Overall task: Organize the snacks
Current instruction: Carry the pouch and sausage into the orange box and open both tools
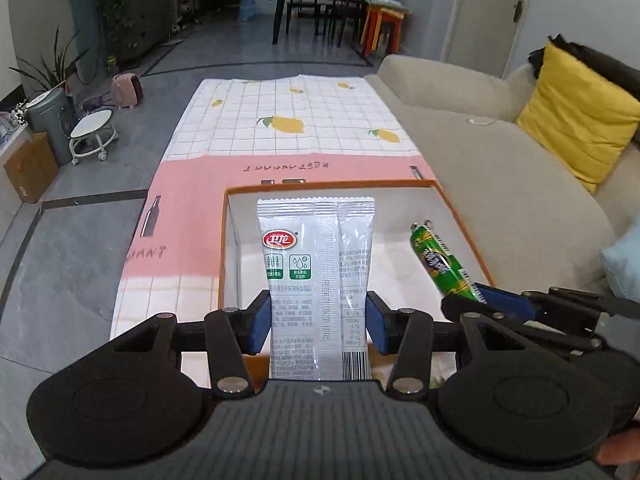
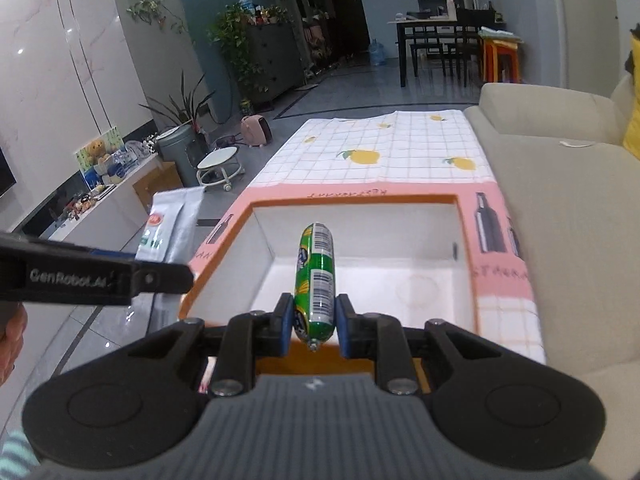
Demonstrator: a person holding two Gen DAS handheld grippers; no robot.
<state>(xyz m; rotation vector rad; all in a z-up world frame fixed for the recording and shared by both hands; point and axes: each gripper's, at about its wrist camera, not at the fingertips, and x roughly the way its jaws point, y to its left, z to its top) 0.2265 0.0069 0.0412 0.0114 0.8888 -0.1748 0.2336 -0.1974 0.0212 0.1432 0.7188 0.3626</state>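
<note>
My left gripper (image 1: 318, 322) is shut on a silver snack packet (image 1: 316, 264) with a red logo and holds it upright over the near edge of an orange box (image 1: 224, 240) with a white inside. My right gripper (image 2: 314, 322) is shut on a green sausage stick (image 2: 316, 276) and holds it over the same orange box (image 2: 466, 248). In the left wrist view the sausage stick (image 1: 444, 262) and right gripper (image 1: 520, 308) show at the right. In the right wrist view the packet (image 2: 170, 224) and left gripper (image 2: 92, 276) show at the left. The box's visible floor is bare.
The box stands on a low table with a pink and lemon-print cloth (image 1: 288, 120). A beige sofa (image 1: 500, 160) with a yellow cushion (image 1: 576, 116) runs along the right. A stool on wheels (image 1: 94, 136) and a bin (image 1: 50, 120) stand on the floor at the left.
</note>
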